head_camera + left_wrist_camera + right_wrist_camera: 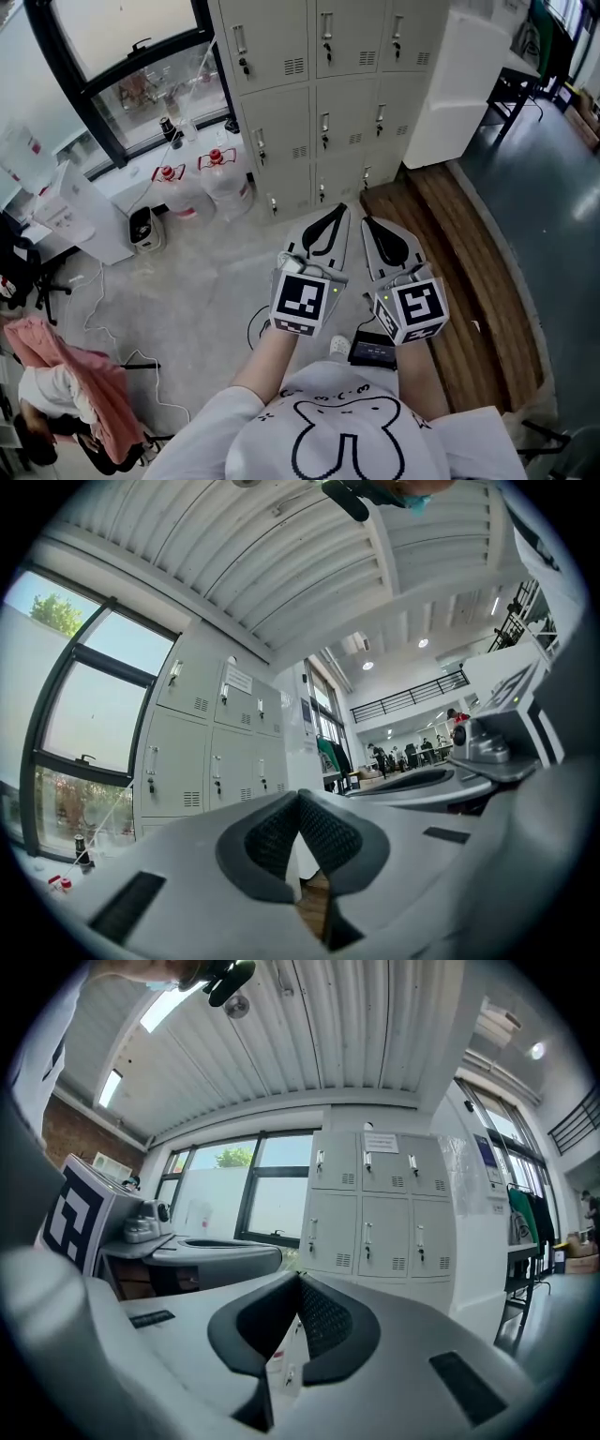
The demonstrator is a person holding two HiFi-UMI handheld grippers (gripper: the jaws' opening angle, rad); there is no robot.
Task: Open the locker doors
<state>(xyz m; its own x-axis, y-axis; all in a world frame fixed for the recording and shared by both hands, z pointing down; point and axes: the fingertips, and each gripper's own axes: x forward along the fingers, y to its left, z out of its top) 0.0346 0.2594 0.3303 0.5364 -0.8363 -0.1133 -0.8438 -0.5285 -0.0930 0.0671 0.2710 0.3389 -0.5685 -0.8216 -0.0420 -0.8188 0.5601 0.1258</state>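
Across the light concrete floor (pixel 206 272), well ahead, the grey metal locker bank (pixel 309 103) stands with doors shut. Left claw (pixel 336 214) and right claw (pixel 371 227) are each pressed together, empty. Likely fault: arriving unopened, a claw would glance off a slim door handle (pixel 325 125).

The person wears a white short-sleeved T-shirt (pixel 281 422) printed with a black outline cartoon of a long-eared animal. The left gripper (pixel 337 210) and the right gripper (pixel 367 222) are pale grey, with tapering jaws lined in black cross-hatched rubber. Behind the jaws sit the left cube (pixel 302 302) and the right cube (pixel 417 307), white with black square markers and a small green light.
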